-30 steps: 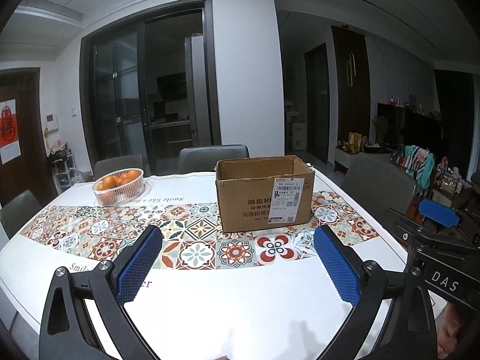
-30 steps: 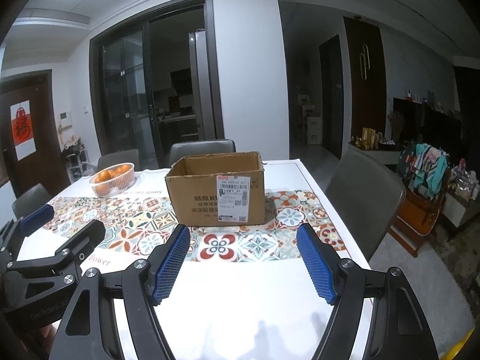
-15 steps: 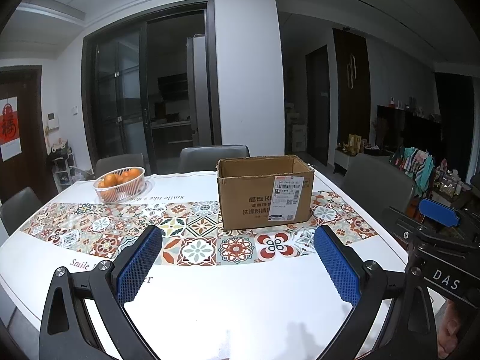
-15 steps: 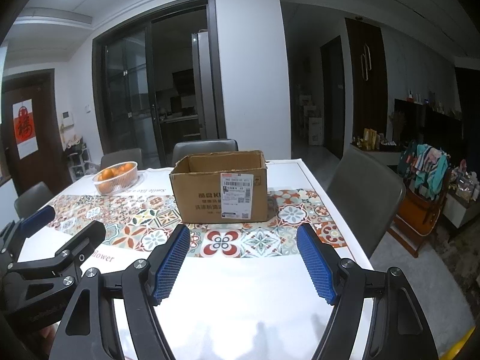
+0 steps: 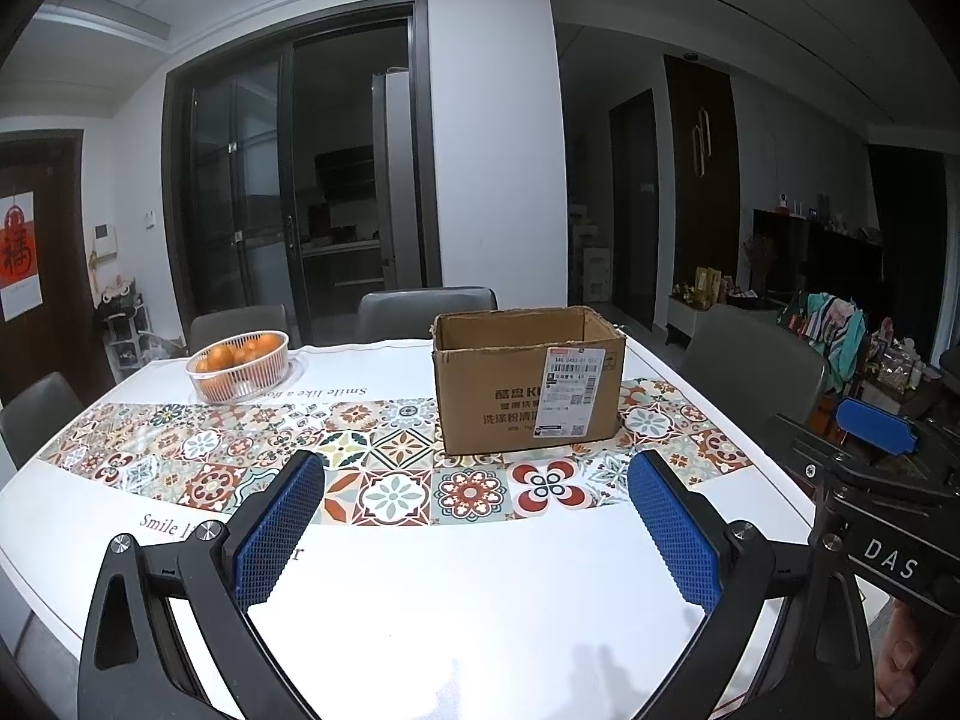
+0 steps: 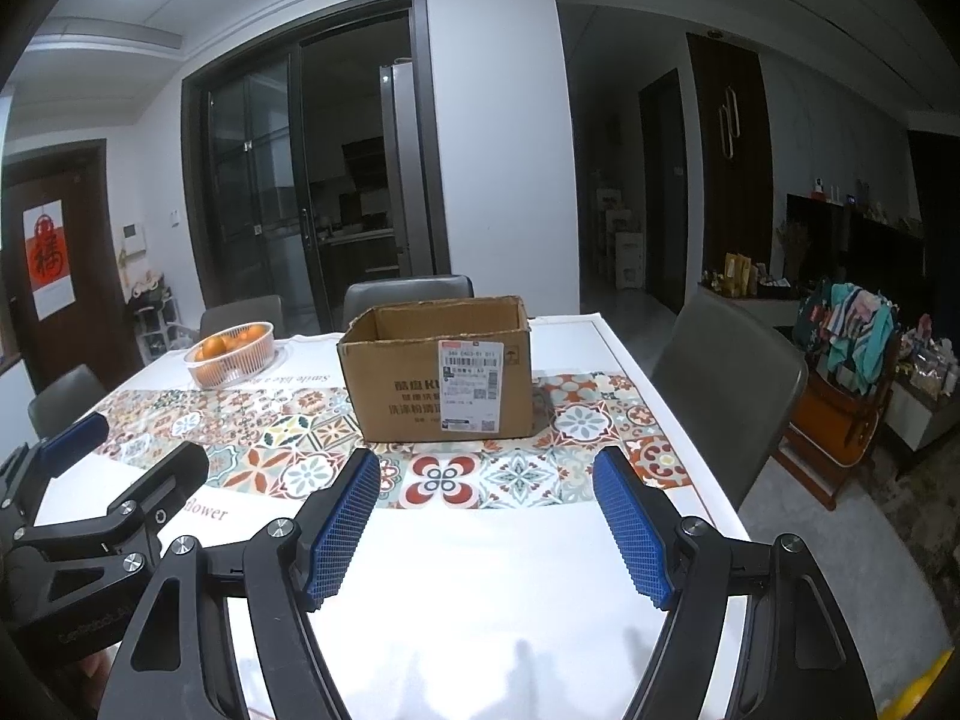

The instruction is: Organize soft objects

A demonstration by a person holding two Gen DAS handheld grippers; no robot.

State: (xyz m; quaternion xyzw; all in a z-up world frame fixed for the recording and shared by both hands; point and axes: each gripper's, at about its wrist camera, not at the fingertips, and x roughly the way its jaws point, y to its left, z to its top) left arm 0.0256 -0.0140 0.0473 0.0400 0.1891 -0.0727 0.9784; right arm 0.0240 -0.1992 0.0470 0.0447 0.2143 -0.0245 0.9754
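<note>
An open brown cardboard box (image 5: 528, 381) (image 6: 441, 375) with a white shipping label stands on the patterned runner, past both grippers. Its inside is hidden from here. My left gripper (image 5: 477, 531) hovers over the white near part of the table (image 5: 480, 612), open, with nothing between its blue pads. My right gripper (image 6: 489, 525) is beside it to the right, also open and empty. Each gripper shows at the edge of the other's view. No soft object is visible on the table in either view.
A clear basket of oranges (image 5: 239, 365) (image 6: 230, 353) sits at the table's far left. Grey chairs (image 5: 427, 312) ring the table; one (image 6: 729, 396) stands at its right side. A rack with clothes (image 6: 855, 339) is further right, beyond the table edge.
</note>
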